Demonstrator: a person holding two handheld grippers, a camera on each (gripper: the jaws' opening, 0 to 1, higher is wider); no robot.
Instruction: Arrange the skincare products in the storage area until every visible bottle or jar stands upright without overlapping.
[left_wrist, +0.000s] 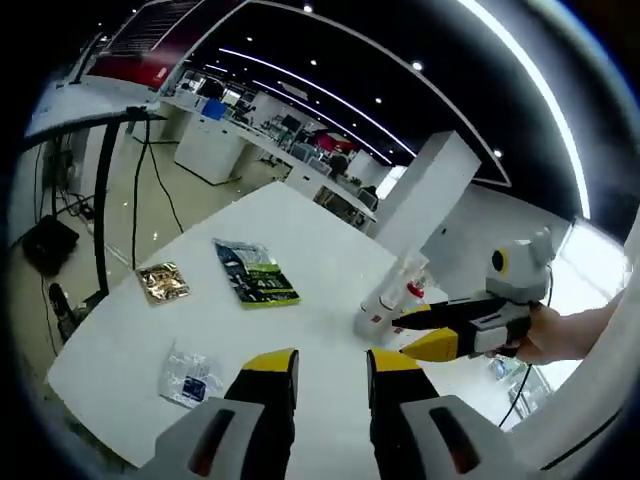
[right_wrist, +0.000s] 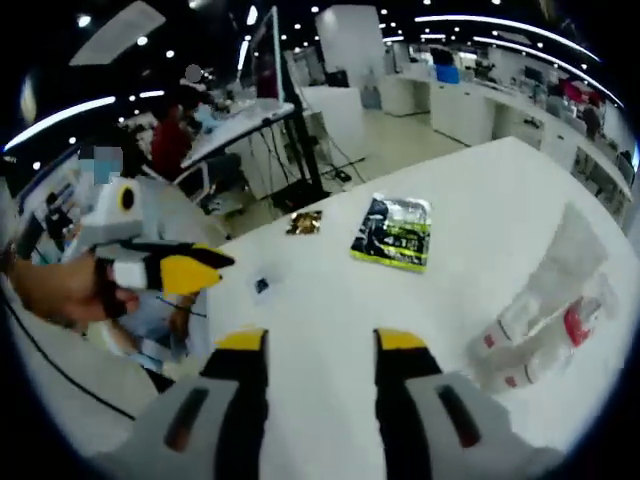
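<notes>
Skincare tubes (right_wrist: 540, 320), clear with white caps and red marks, lie tipped over and bunched together on the white table (right_wrist: 330, 300), at about 4 o'clock in the right gripper view; one longer clear tube (right_wrist: 575, 255) leans across them. In the left gripper view the same cluster (left_wrist: 392, 295) sits at about 3 o'clock, just beyond the yellow tips of the right gripper (left_wrist: 420, 333), which a hand (left_wrist: 555, 335) holds from the right. Any writing on the tubes is too blurred to read.

A dark packet with a green band (left_wrist: 257, 273) lies flat near the table's middle, its print unreadable. A small gold sachet (left_wrist: 162, 281) lies at 9 o'clock of it, and a clear sachet with a blue patch (left_wrist: 190, 375) nearer the left gripper (left_wrist: 332, 385).

Both grippers' fingers stand apart and hold nothing; the left gripper (right_wrist: 195, 268) also shows at 9 o'clock in the right gripper view.
</notes>
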